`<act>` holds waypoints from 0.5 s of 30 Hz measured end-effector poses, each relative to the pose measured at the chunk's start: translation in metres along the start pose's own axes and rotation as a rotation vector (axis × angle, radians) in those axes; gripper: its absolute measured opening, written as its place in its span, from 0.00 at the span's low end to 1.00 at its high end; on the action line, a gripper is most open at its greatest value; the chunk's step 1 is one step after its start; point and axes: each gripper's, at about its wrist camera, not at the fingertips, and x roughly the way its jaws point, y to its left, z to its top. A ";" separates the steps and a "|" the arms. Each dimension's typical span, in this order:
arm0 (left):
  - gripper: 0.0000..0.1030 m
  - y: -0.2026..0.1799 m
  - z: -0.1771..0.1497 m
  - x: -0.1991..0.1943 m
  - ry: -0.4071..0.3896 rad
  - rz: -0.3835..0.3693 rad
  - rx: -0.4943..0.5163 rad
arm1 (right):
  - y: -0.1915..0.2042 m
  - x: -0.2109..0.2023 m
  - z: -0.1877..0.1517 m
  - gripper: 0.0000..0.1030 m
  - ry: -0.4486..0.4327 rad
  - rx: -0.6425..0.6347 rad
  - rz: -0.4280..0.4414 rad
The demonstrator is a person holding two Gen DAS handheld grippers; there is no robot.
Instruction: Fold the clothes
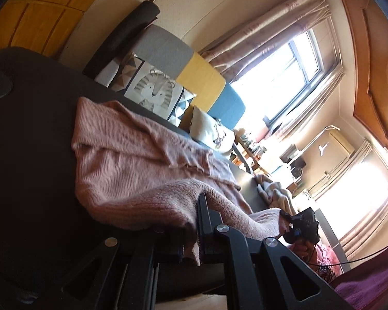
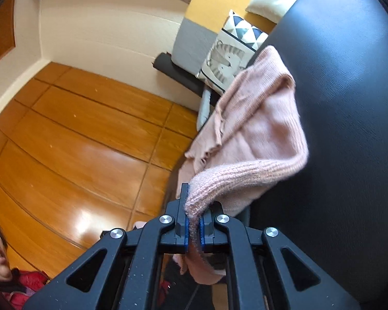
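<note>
While clamped tight on the pink sweater (image 1: 132, 155), both claws, left claw (image 1: 194, 235) and right claw (image 2: 193, 222), pinching its near edge. Lying on the dark table (image 2: 349, 103), stretched long toward the far pillows (image 1: 155, 90). Needs lifting over, near to far.

You have a pink sweater (image 2: 261, 118) of soft, fuzzy ribbed knit, its cuff coarser in the rib. It lies on a dark table (image 2: 349, 103) that looks smooth and faintly sheened, like leatherette. Your right gripper (image 2: 193, 228) is matt black plastic with bright metal rivets and blue rubbery-looking pads; your left gripper (image 1: 194, 232) shows the same matt plastic and metal rivets. The floor (image 2: 77, 142) is glossy varnished wood. The cushions (image 1: 152, 90) are printed woven cloth, and the curtains (image 1: 266, 33) are thin cloth with a slight sheen.
</note>
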 end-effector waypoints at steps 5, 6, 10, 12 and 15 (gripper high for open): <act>0.06 0.001 0.017 0.005 -0.019 -0.007 -0.011 | 0.003 0.006 0.018 0.05 -0.037 0.014 0.022; 0.06 0.001 0.022 0.006 -0.027 -0.010 -0.010 | 0.005 0.007 0.022 0.05 -0.042 0.009 0.024; 0.06 0.000 0.037 0.006 -0.075 -0.027 -0.016 | 0.014 0.006 0.035 0.05 -0.059 -0.013 0.035; 0.06 -0.002 0.042 0.003 -0.106 -0.044 -0.020 | 0.020 0.004 0.038 0.05 -0.078 -0.021 0.061; 0.06 -0.009 0.043 -0.004 -0.145 -0.060 0.000 | 0.032 -0.003 0.038 0.05 -0.109 -0.044 0.106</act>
